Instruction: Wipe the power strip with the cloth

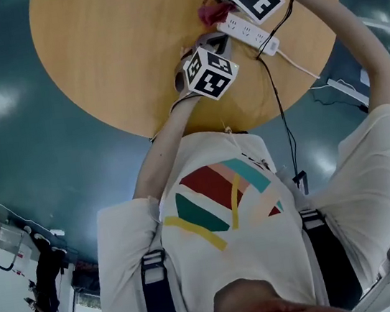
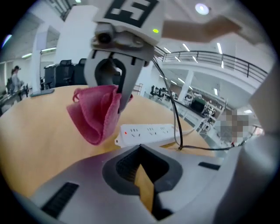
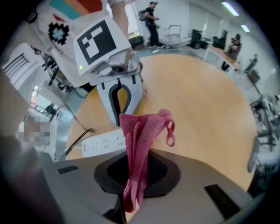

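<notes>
Right gripper (image 3: 131,192) jaws were clamped on the pink cloth (image 3: 139,140), which hung bunched just beside one end of the white power strip (image 2: 148,132). Left gripper (image 2: 142,175) jaws were closed together, nothing between them. The strip lay flat on the round wooden surface (image 1: 123,60), between both grippers.

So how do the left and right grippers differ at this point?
The right gripper is shut on the pink cloth, bunched between its jaws; the left gripper is shut on nothing. In the head view the right gripper is right by the power strip, while the left gripper sits nearer the person, short of the strip. Both are over the round wooden table.
</notes>
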`<state>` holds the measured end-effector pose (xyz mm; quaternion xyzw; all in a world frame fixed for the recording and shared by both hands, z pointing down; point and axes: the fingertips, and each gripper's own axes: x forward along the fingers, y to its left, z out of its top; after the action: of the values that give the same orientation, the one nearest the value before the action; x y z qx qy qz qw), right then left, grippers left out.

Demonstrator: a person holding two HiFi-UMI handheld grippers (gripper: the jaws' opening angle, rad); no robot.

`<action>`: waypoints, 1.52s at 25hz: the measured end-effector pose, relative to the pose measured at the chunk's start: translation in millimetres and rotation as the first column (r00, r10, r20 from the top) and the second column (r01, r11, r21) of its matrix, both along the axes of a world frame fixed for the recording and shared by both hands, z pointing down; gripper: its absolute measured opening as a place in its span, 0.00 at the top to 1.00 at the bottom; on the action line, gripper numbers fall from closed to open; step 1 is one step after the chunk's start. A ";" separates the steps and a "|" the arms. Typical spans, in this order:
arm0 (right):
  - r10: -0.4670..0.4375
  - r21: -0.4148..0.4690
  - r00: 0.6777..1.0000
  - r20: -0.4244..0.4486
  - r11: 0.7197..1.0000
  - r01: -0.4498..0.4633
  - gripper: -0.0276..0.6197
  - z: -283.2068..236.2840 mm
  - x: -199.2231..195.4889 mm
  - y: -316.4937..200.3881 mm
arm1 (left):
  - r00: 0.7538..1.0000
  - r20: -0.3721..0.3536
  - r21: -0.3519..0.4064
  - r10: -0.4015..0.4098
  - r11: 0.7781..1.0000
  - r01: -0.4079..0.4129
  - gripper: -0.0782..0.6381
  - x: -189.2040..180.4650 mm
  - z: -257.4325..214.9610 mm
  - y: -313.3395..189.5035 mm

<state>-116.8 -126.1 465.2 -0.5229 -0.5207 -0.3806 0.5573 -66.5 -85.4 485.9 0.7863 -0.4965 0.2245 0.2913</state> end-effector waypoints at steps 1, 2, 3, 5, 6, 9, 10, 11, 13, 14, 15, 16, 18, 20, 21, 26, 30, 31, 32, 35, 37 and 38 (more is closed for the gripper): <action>0.098 -0.039 0.992 0.076 0.995 -0.095 0.90 -11.5 -14.0 4.1 | 0.999 -0.032 0.017 -0.032 0.999 0.033 0.84 -10.5 -8.2 0.4; 0.215 -0.101 0.963 0.160 0.974 -0.201 0.90 -21.5 -25.5 7.7 | 0.997 -0.045 0.041 -0.065 0.997 0.066 0.84 -19.2 -13.9 -0.4; 0.343 -0.183 0.909 0.236 0.935 -0.305 0.90 -29.9 -32.8 11.0 | 0.994 -0.052 0.069 -0.097 0.993 0.101 0.84 -25.8 -17.9 -2.4; 0.591 -0.366 0.735 0.332 0.799 -0.477 0.90 -48.5 -36.7 19.4 | 0.984 -0.082 0.133 -0.161 0.976 0.171 0.84 -39.0 -31.5 -5.3; 0.696 -0.446 0.622 0.359 0.713 -0.541 0.90 -60.8 -37.6 25.4 | 0.977 -0.100 0.171 -0.189 0.964 0.204 0.84 -48.9 -44.2 -3.7; 0.888 -0.630 0.252 0.384 0.452 -0.632 0.90 -96.3 -31.9 43.5 | 0.958 -0.135 0.294 -0.252 0.913 0.282 0.84 -74.6 -91.9 8.2; 0.917 -0.673 0.135 0.376 0.370 -0.640 0.90 -103.4 -22.0 46.0 | 0.953 -0.141 0.333 -0.268 0.894 0.301 0.84 -75.6 -106.3 10.8; 0.933 -0.709 0.022 0.360 0.288 -0.644 0.90 -108.6 -8.3 46.9 | 0.948 -0.144 0.369 -0.283 0.874 0.316 0.84 -73.0 -120.0 13.3; 0.938 -0.779 -0.191 0.291 0.117 -0.616 0.90 -118.7 19.8 52.0 | 0.940 -0.151 0.429 -0.305 0.837 0.341 0.84 -63.3 -144.9 22.6; 0.932 -0.823 -0.279 0.232 0.034 -0.567 0.90 -124.7 30.8 59.1 | 0.938 -0.155 0.452 -0.311 0.822 0.347 0.84 -57.6 -154.4 29.9; 0.922 -0.870 -0.355 0.153 -0.045 -0.491 0.90 -130.5 40.6 68.4 | 0.938 -0.154 0.474 -0.311 0.810 0.346 0.84 -50.6 -161.0 38.5; 0.906 -0.910 -0.420 0.060 -0.123 -0.395 0.90 -135.3 51.0 78.4 | 0.940 -0.149 0.493 -0.308 0.800 0.340 0.84 -41.9 -165.0 48.1; 0.857 -0.948 -0.504 -0.109 -0.242 -0.205 0.90 -142.5 73.2 99.0 | 0.942 -0.132 0.532 -0.307 0.781 0.329 0.84 -23.9 -170.7 69.2; 0.823 -0.959 -0.548 -0.150 -0.257 -0.123 0.90 -148.4 87.6 116.7 | 0.939 -0.131 0.565 -0.318 0.755 0.335 0.84 -15.6 -180.0 88.6; 0.815 -0.963 -0.566 -0.125 -0.236 -0.127 0.90 -150.6 90.4 122.7 | 0.936 -0.137 0.577 -0.324 0.742 0.342 0.84 -15.3 -185.1 95.4; 0.817 -0.972 -0.574 -0.056 -0.177 -0.157 0.90 -150.1 107.2 138.7 | 0.927 -0.149 0.587 -0.344 0.724 0.363 0.84 -1.4 -184.4 108.1; 0.818 -0.976 -0.574 -0.045 -0.158 -0.149 0.90 -153.2 104.4 146.8 | 0.931 -0.136 0.616 -0.339 0.707 0.348 0.84 -3.2 -196.1 114.7; 0.818 -0.976 -0.573 -0.047 -0.158 -0.147 0.90 -154.0 98.5 150.7 | 0.931 -0.139 0.619 -0.339 0.704 0.348 0.84 -9.1 -198.8 118.4; 0.820 -0.976 -0.571 -0.048 -0.159 -0.146 0.90 -155.0 94.0 153.9 | 0.930 -0.143 0.619 -0.339 0.703 0.351 0.84 -13.8 -200.9 121.2; 0.823 -0.976 -0.566 -0.039 -0.152 -0.153 0.90 -152.8 99.5 157.7 | 0.930 -0.162 0.606 -0.331 0.710 0.359 0.84 -7.6 -196.4 120.8; 0.822 -0.977 -0.569 -0.032 -0.146 -0.156 0.90 -145.6 111.7 158.2 | 0.933 -0.175 0.598 -0.316 0.718 0.355 0.84 7.2 -187.7 119.7; 0.821 -0.977 -0.570 -0.032 -0.146 -0.156 0.90 -142.9 117.0 156.8 | 0.935 -0.176 0.598 -0.308 0.721 0.350 0.84 14.3 -184.8 118.2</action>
<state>0.2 30.7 322.3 0.2186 -0.9680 0.1222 0.0155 -52.2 32.8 301.2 0.7437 -0.6643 -0.0320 0.0675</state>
